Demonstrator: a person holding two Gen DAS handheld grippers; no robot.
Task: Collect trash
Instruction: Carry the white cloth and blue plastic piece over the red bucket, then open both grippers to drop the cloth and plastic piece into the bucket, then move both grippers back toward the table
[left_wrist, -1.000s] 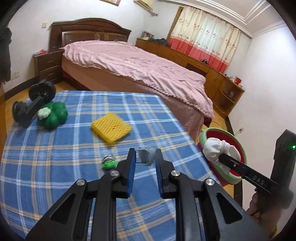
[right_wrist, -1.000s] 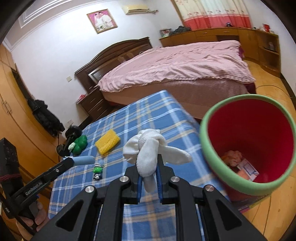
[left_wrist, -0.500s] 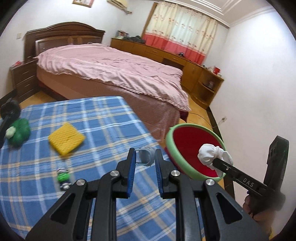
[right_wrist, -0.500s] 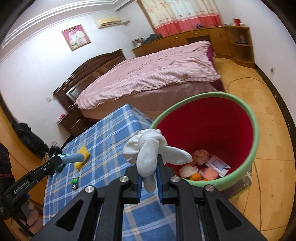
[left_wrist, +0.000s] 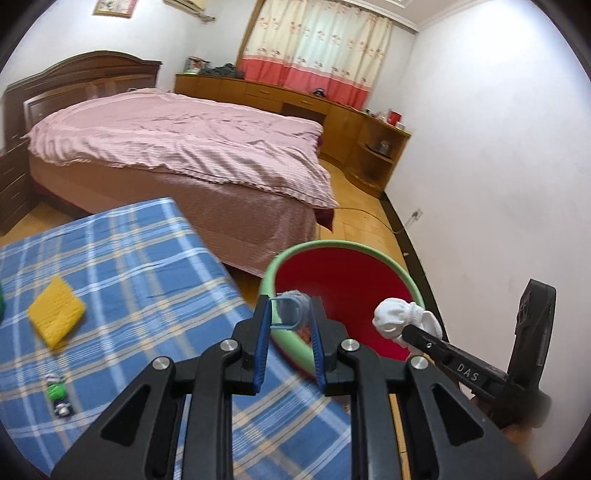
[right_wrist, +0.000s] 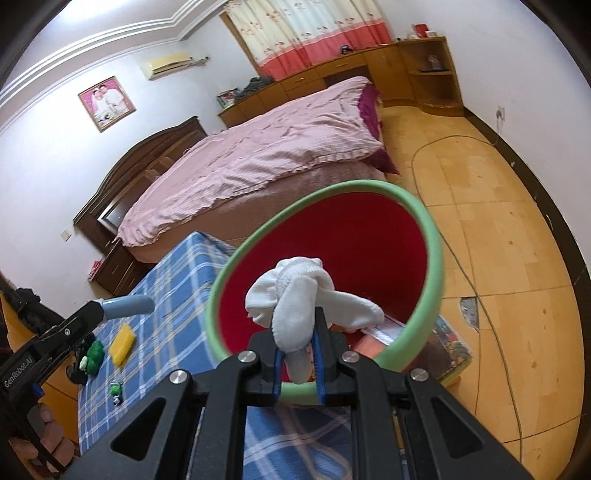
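Note:
A red bin with a green rim (left_wrist: 388, 258) (right_wrist: 432, 236) stands on the floor beside the blue plaid table (left_wrist: 147, 258). My left gripper (left_wrist: 290, 314) is shut on a small grey-blue plastic tube (left_wrist: 288, 312), held over the bin's near rim; the tube also shows in the right wrist view (right_wrist: 127, 305). My right gripper (right_wrist: 298, 328) is shut on a white balled sock (right_wrist: 299, 295), held above the bin's opening; the sock also shows in the left wrist view (left_wrist: 399, 319). Some trash lies at the bin's bottom (right_wrist: 380, 330).
On the table lie a yellow sponge (left_wrist: 55, 312) (right_wrist: 122, 341), a small green toy (left_wrist: 57, 393) (right_wrist: 116, 387) and a green plush (right_wrist: 92, 354). A pink-covered bed (left_wrist: 177, 144) stands behind. A cable (right_wrist: 458, 258) runs over the wooden floor.
Both grippers swung right from the table toward the bin. The sock now hangs over the bin's opening and the tube is at its rim. Both stay held.

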